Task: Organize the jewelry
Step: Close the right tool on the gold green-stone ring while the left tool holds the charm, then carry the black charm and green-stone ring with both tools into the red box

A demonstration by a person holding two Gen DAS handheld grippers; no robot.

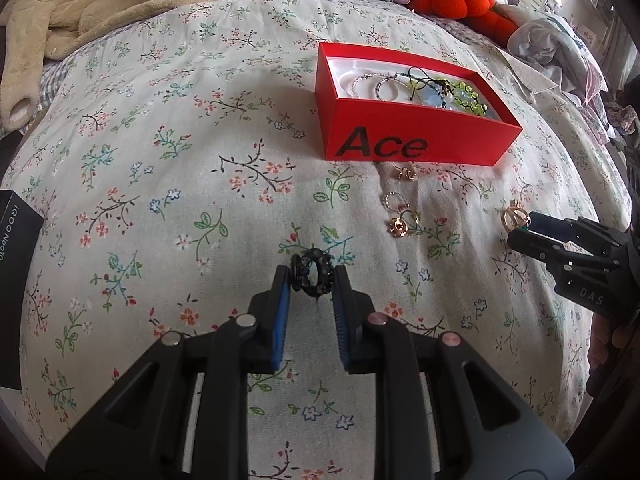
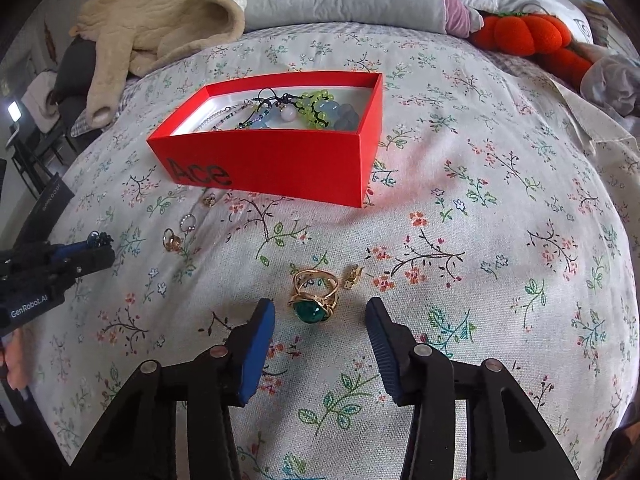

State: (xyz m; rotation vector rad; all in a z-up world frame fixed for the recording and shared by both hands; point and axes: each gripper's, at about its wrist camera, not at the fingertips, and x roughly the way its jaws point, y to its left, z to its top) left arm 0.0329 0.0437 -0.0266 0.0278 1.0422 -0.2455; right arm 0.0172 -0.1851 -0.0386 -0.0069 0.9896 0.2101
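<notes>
The dark ring [image 1: 313,276] sits between the pads of the left gripper [image 1: 311,280], which are closed on its two sides; it stands on edge, hole roughly facing the camera, just above or lightly touching the floral bedspread [image 1: 180,128]. It appears small, rigid and light, with a beaded or studded surface that should resist slipping; a pinch across the band's outer diameter, as now applied, is judged adequate, and moderate force should suffice. The second item, the gold ring with green stone [image 2: 314,296], lies on the bedspread directly ahead of the right gripper [image 2: 320,314], whose fingers are spread wide, one at each side, touching nothing. This ring rests tilted, stone toward the camera and band leaning away, its hole axis running roughly from the gripper toward the red box [image 2: 280,156]. It is judged stiff, smooth and prone to rolling; hold should be taken across the band's sides just behind the stone setting, not on the polished stone. A small gold piece [image 2: 353,276] lies just beside it on the right and could be nudged. Three further rings [image 1: 400,204] lie in a loose line near the box's lettered wall. The box stands open well ahead of both grippers, already holding beaded bracelets [image 2: 304,112]. Beyond it lie a cream blanket [image 2: 160,28] and an orange plush toy [image 2: 528,36].
</notes>
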